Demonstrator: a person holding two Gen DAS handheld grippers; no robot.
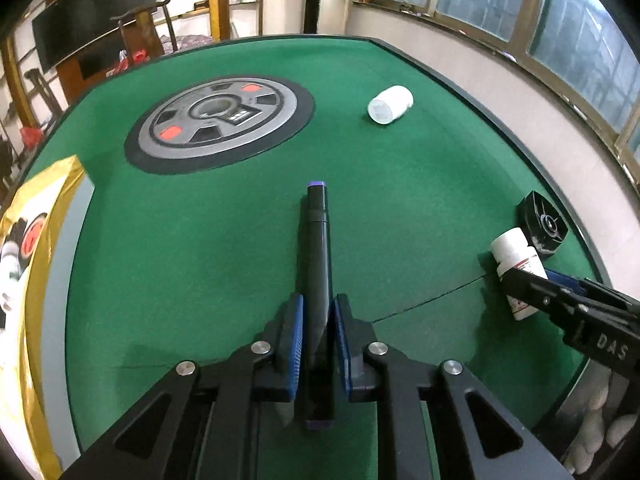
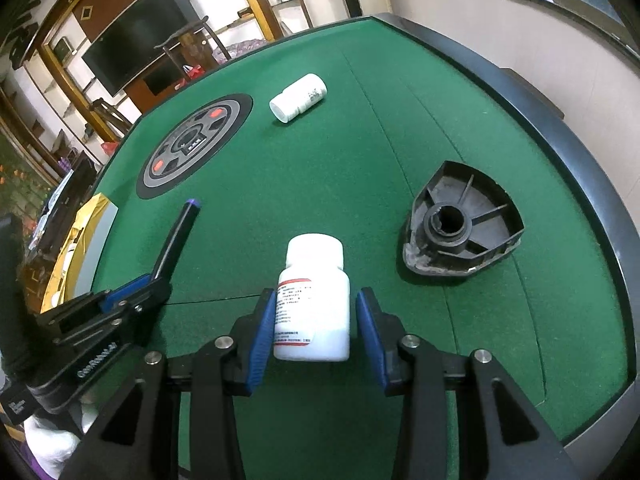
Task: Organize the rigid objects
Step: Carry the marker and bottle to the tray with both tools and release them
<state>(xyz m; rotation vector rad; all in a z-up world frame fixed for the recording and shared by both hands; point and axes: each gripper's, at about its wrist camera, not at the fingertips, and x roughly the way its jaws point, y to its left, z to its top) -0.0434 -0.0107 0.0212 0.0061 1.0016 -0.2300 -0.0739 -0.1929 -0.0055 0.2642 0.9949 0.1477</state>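
Observation:
My left gripper (image 1: pixel 317 312) is shut on a black marker (image 1: pixel 317 248) with purple ends, which points forward above the green table (image 1: pixel 200 240). In the right wrist view the marker (image 2: pixel 176 236) juts from the left gripper (image 2: pixel 154 280). My right gripper (image 2: pixel 314 304) has its blue pads on either side of a white pill bottle (image 2: pixel 314 304); the left pad touches it and a small gap shows at the right pad. The bottle (image 1: pixel 516 268) also shows in the left wrist view. A second white bottle (image 1: pixel 390 104) (image 2: pixel 298 98) lies on its side farther back.
A black plastic fan-shaped part (image 2: pixel 460 226) (image 1: pixel 544 226) lies right of the held bottle near the table edge. A grey and black round centre panel (image 1: pixel 218 120) (image 2: pixel 192 144) sits mid-table. A gold and white package (image 1: pixel 28 280) lies at the left edge.

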